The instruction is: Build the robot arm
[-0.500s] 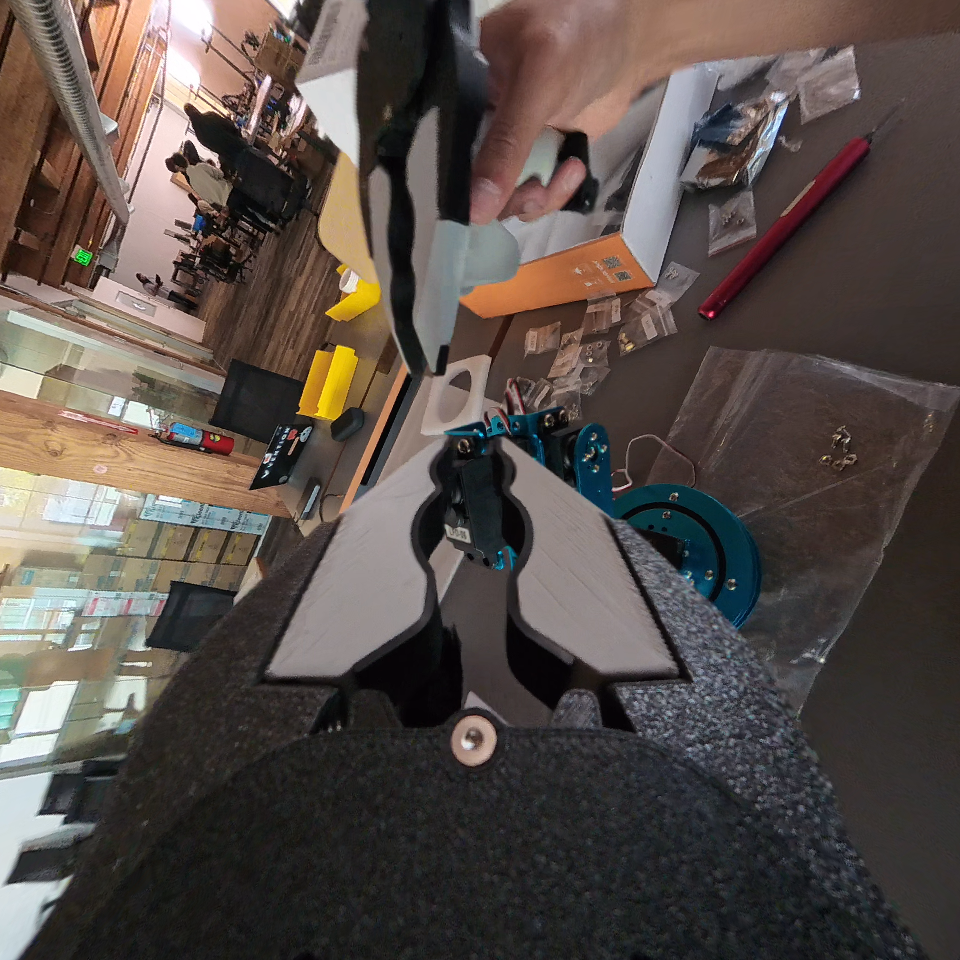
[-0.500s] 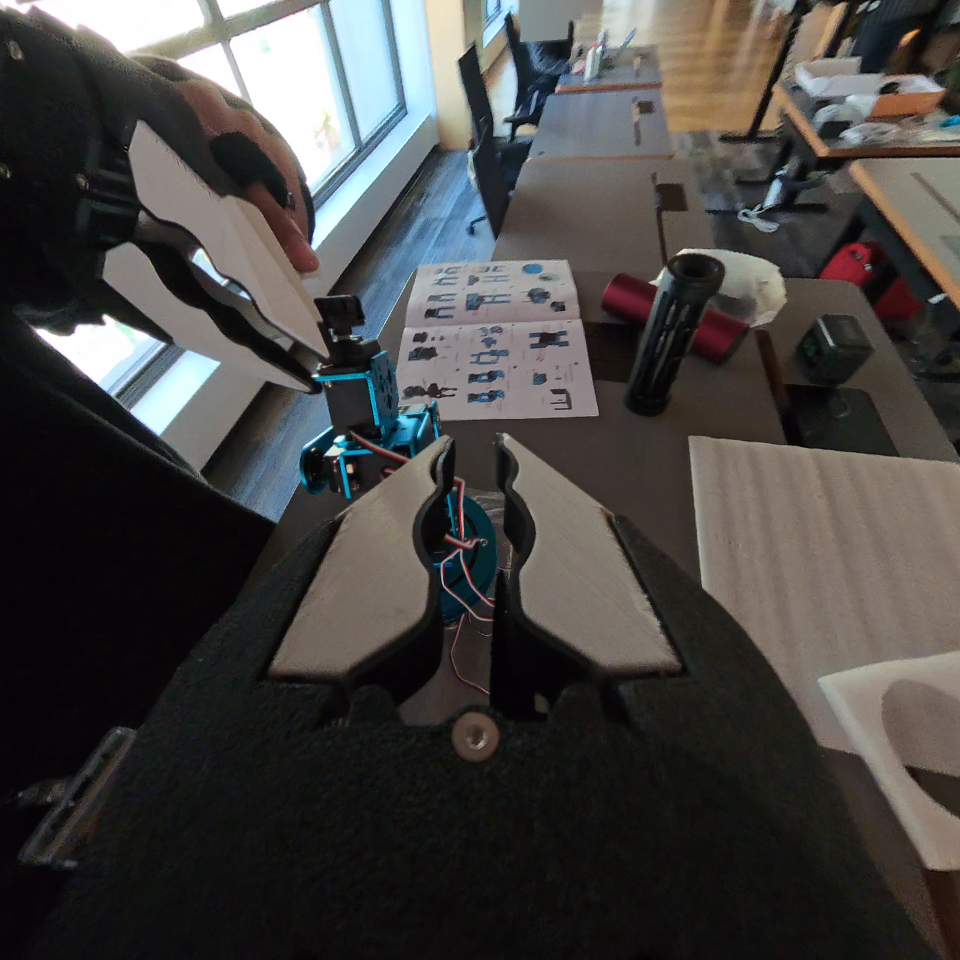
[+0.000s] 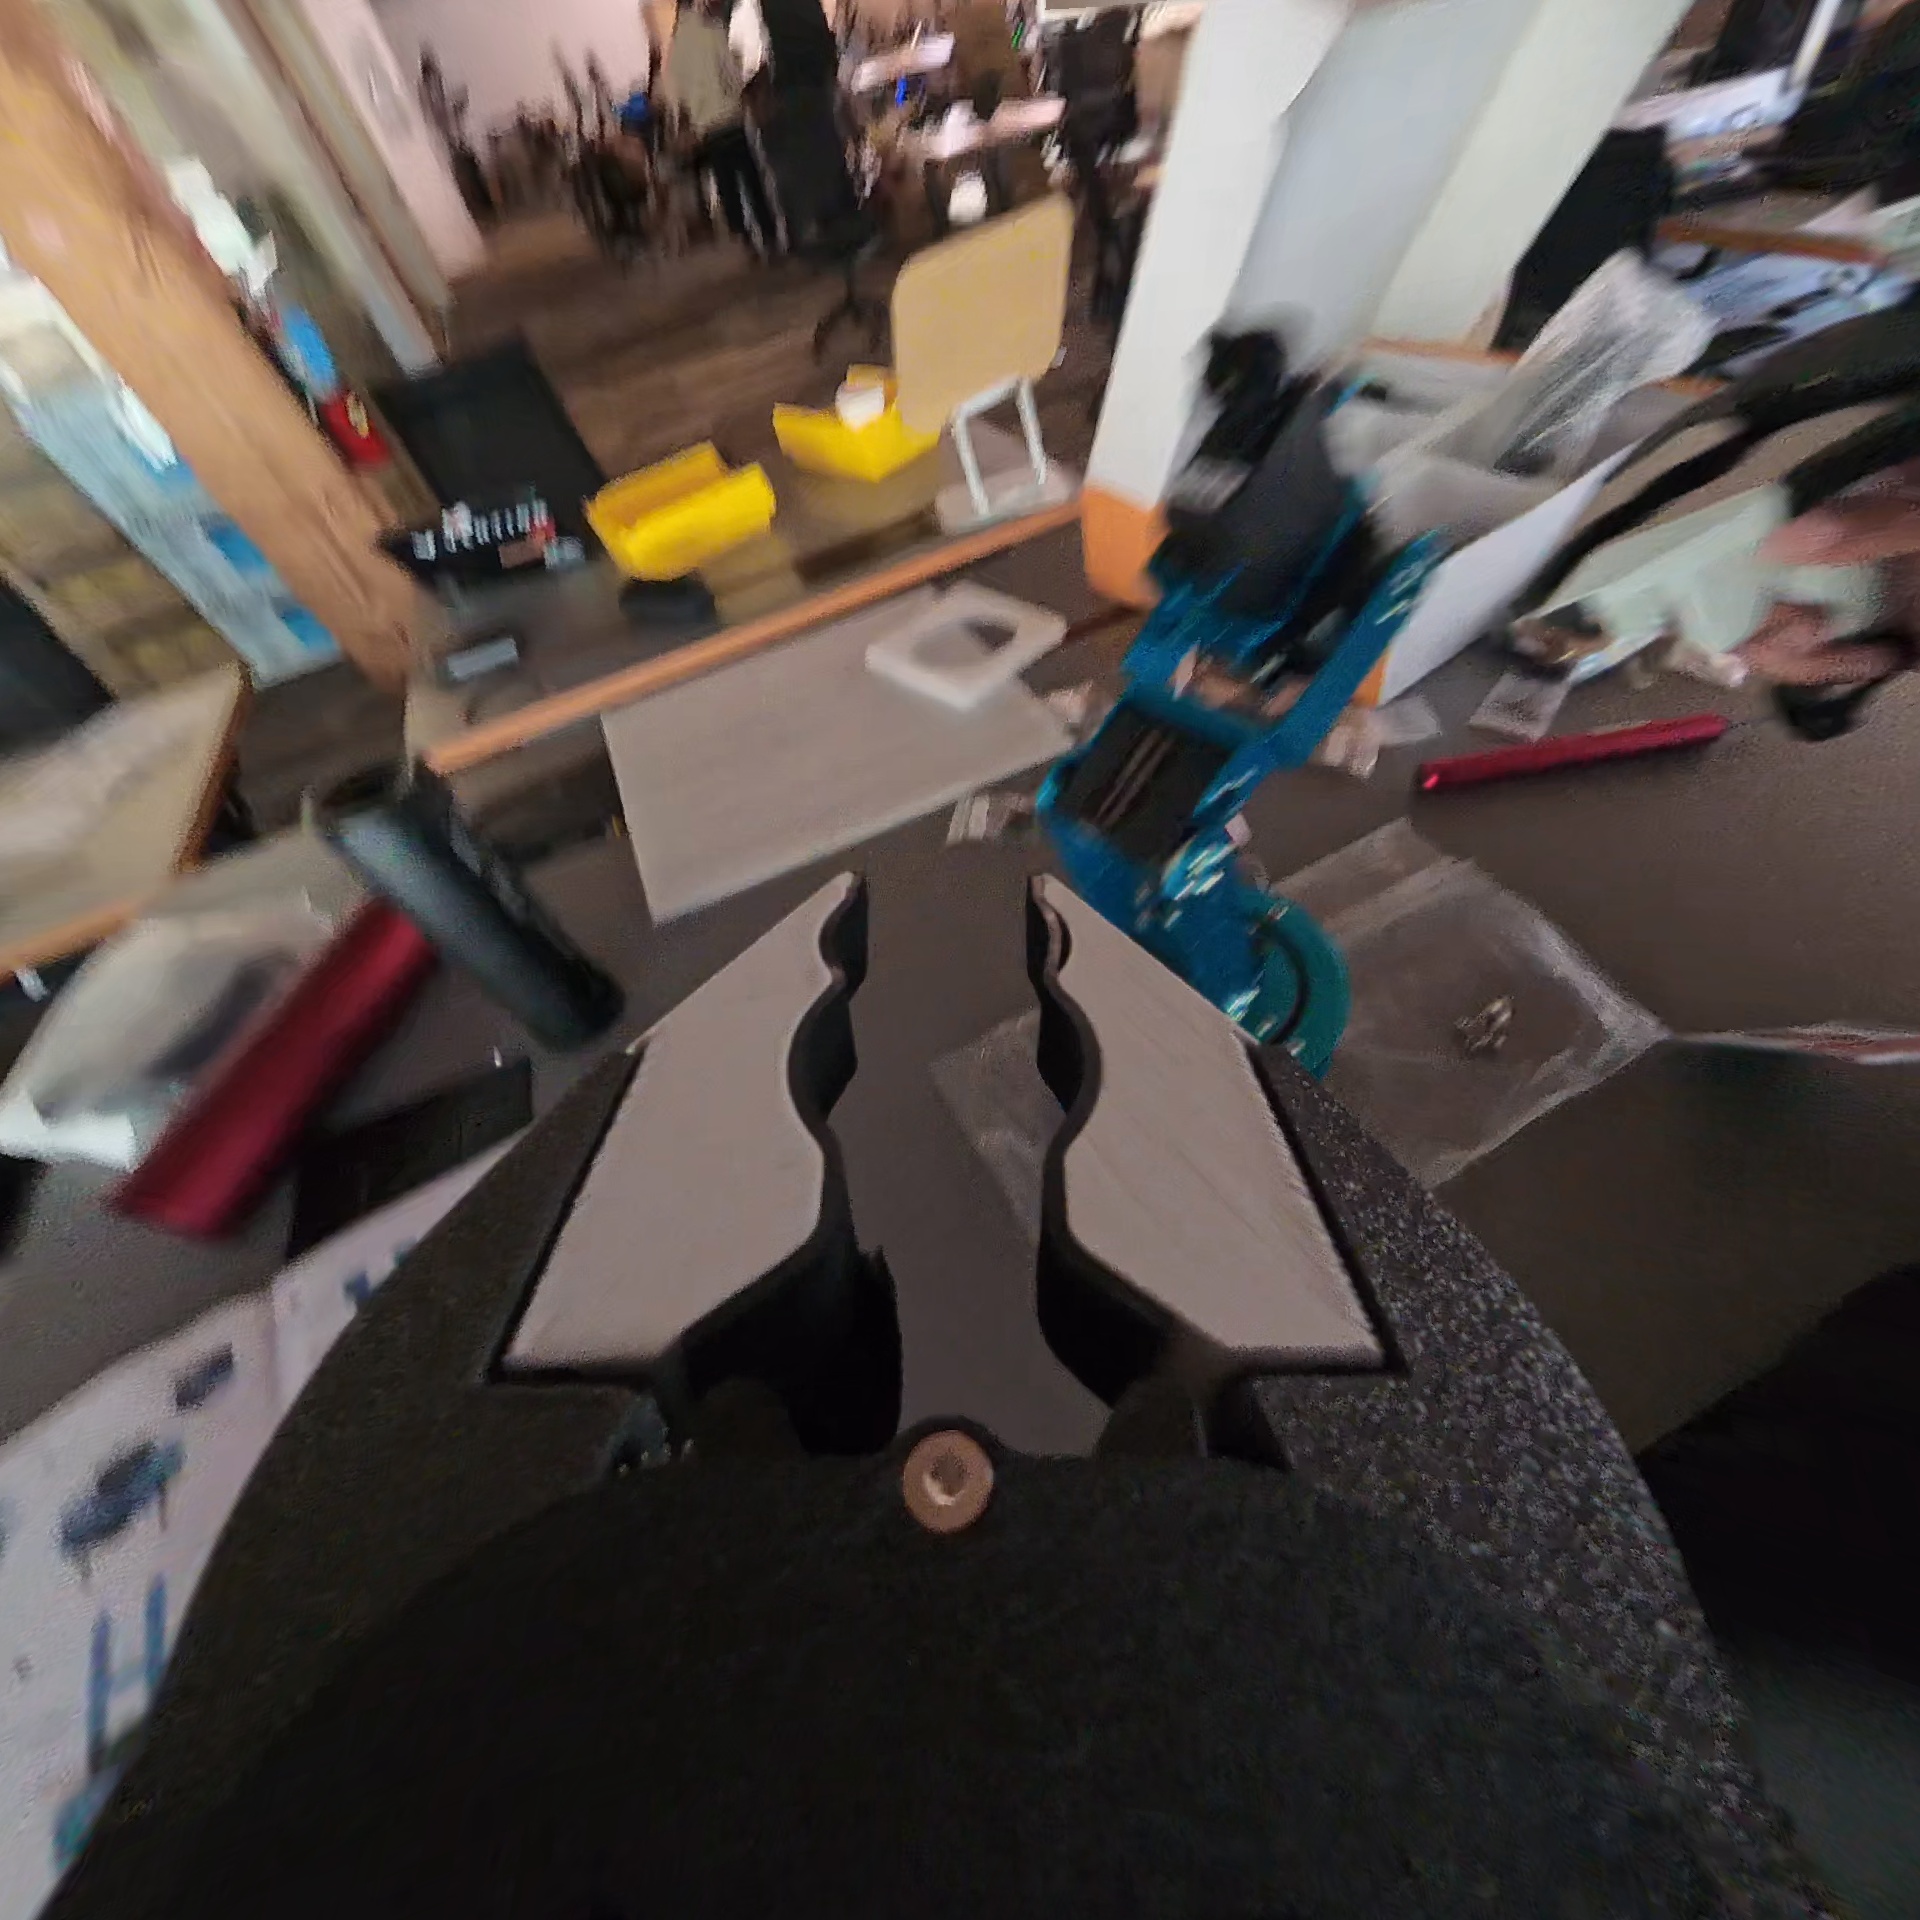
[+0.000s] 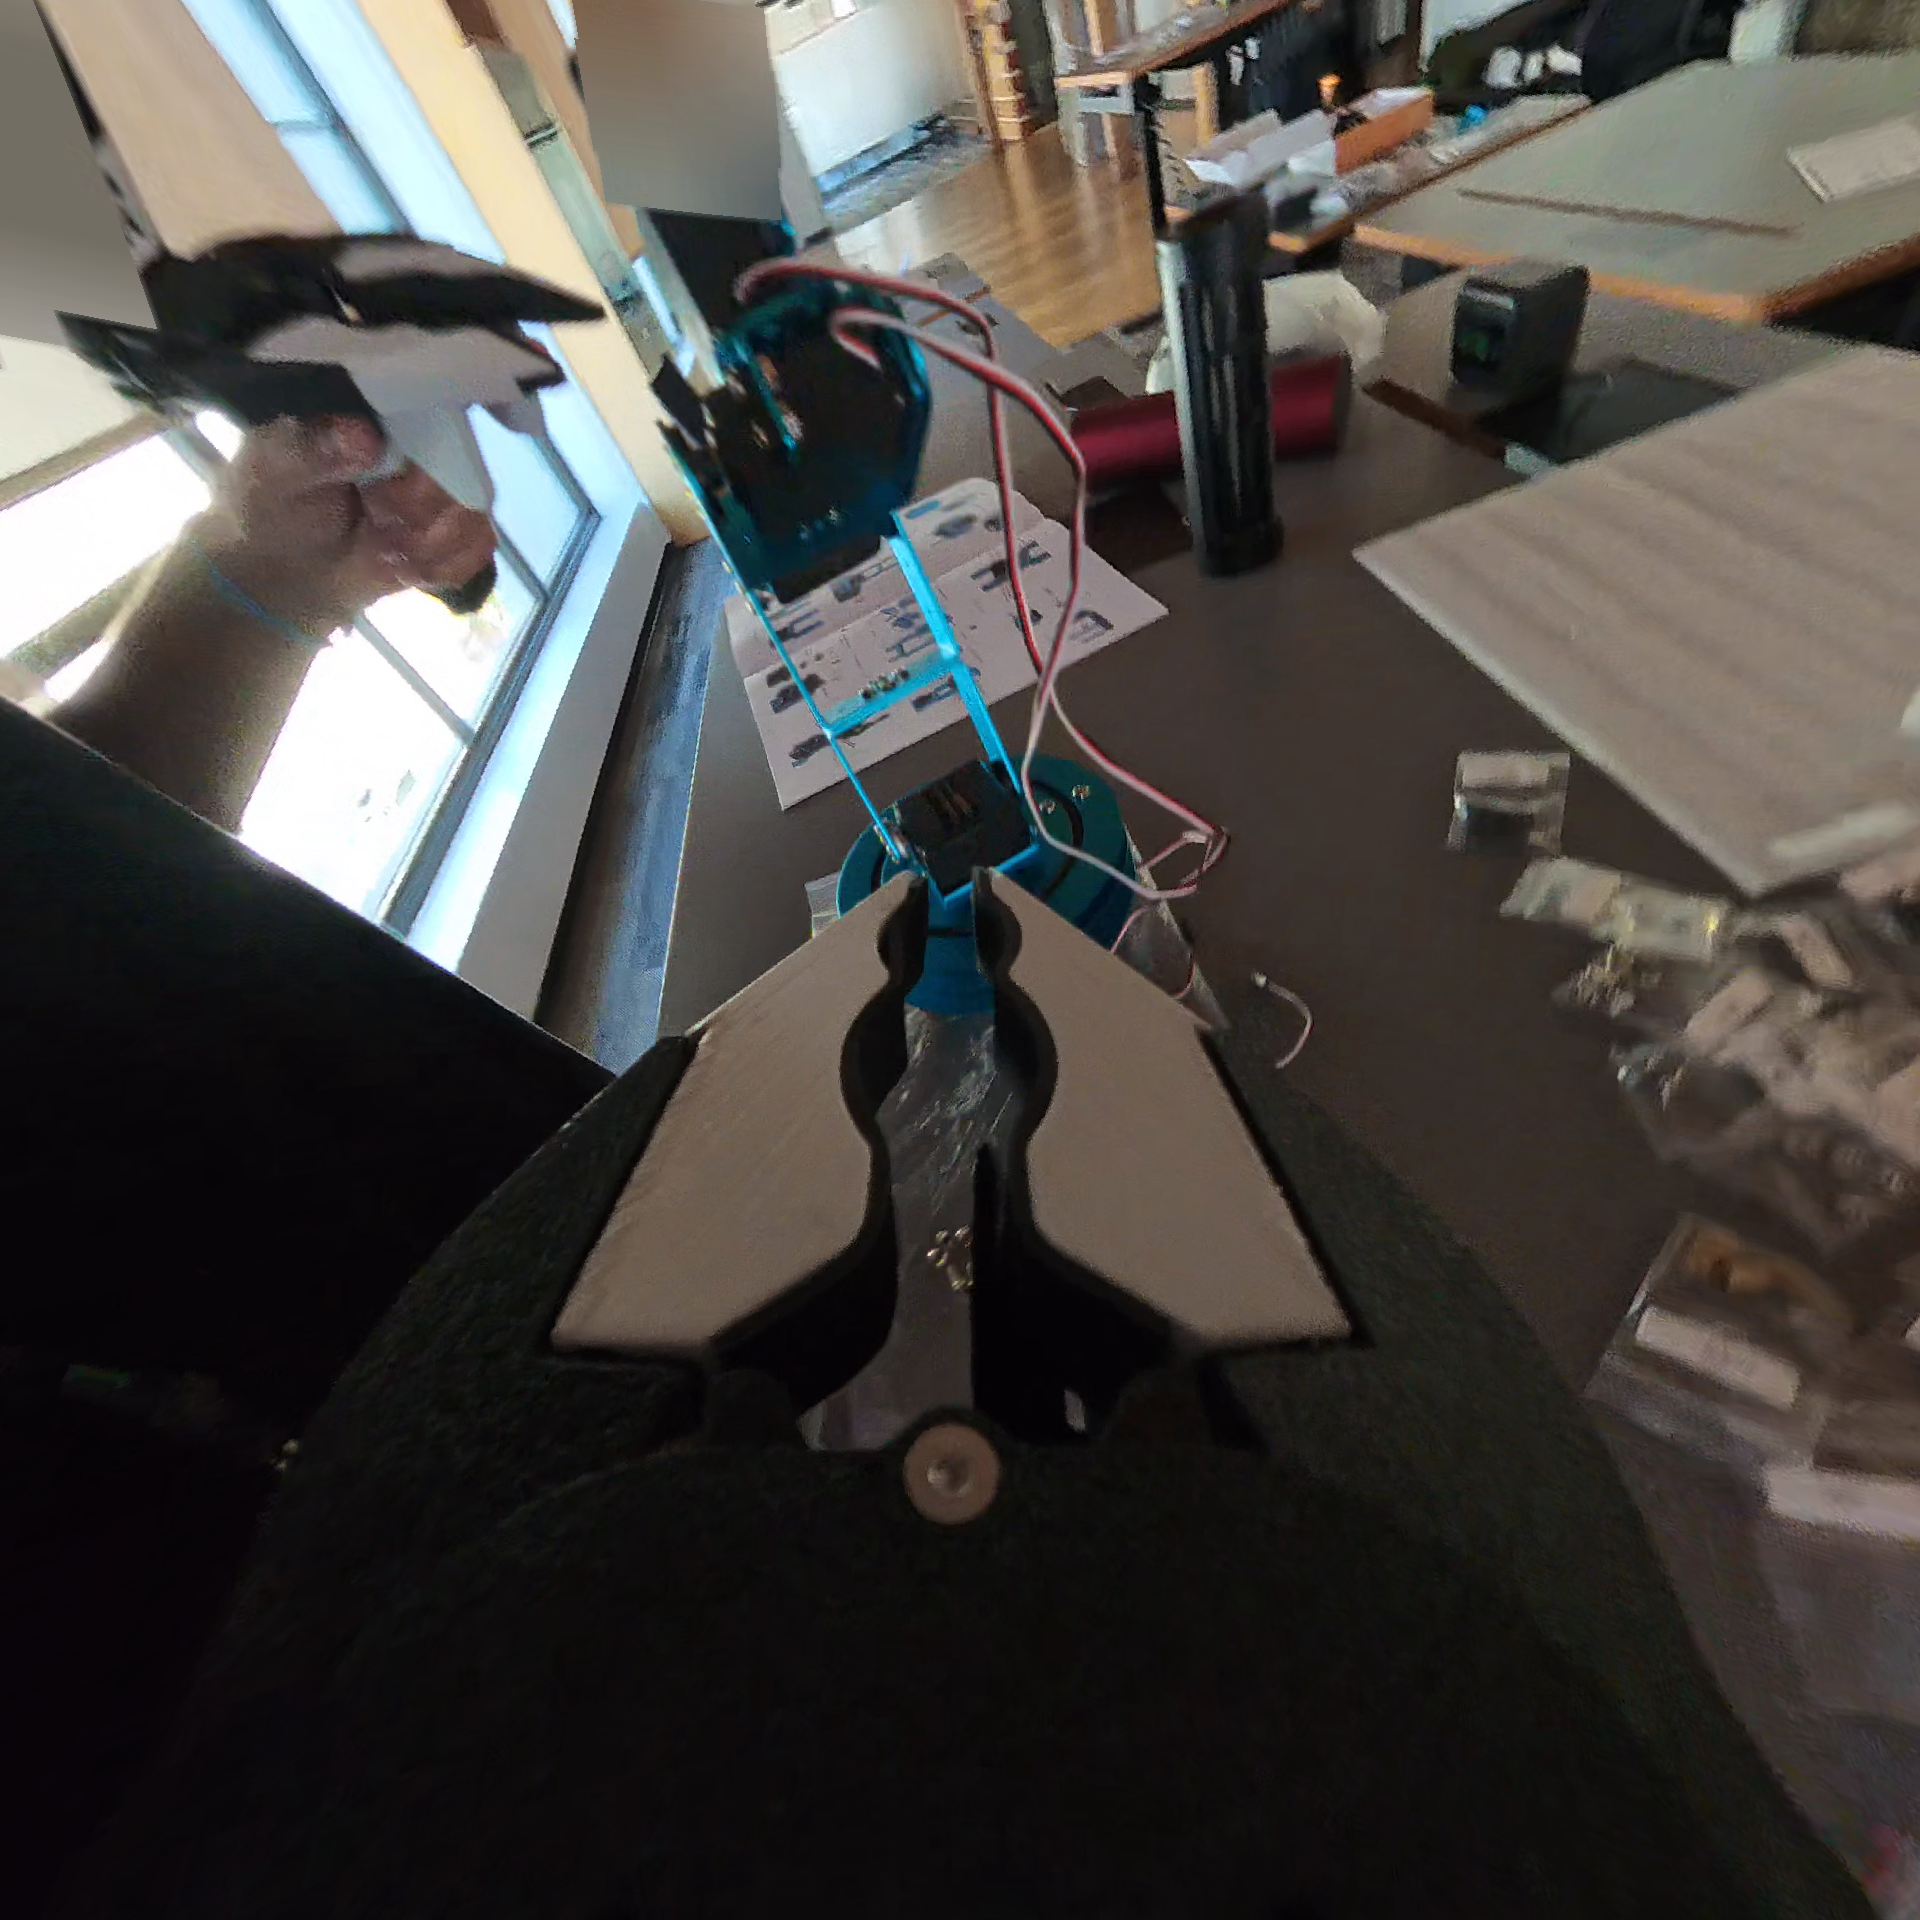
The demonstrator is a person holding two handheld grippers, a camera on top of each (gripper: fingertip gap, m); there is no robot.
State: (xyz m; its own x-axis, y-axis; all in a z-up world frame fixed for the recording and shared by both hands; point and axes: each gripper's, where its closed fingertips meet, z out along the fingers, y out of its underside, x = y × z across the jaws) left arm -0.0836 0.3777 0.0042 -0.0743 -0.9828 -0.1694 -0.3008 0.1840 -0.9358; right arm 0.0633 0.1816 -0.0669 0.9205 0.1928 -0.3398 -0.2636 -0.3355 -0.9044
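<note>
Servo arm stands tall on its round base; right hand-held gripper pinches that base (grip low), left hand-held gripper spread, empty, beside it.

We see the left gripper with a rough, speckled matt black body and smooth pale matt finger plates. The blue robot arm looks like glossy anodised metal with black plastic parts and thin plastic-coated wires. The table is smooth and matt; the clear bags are shiny plastic.
</note>
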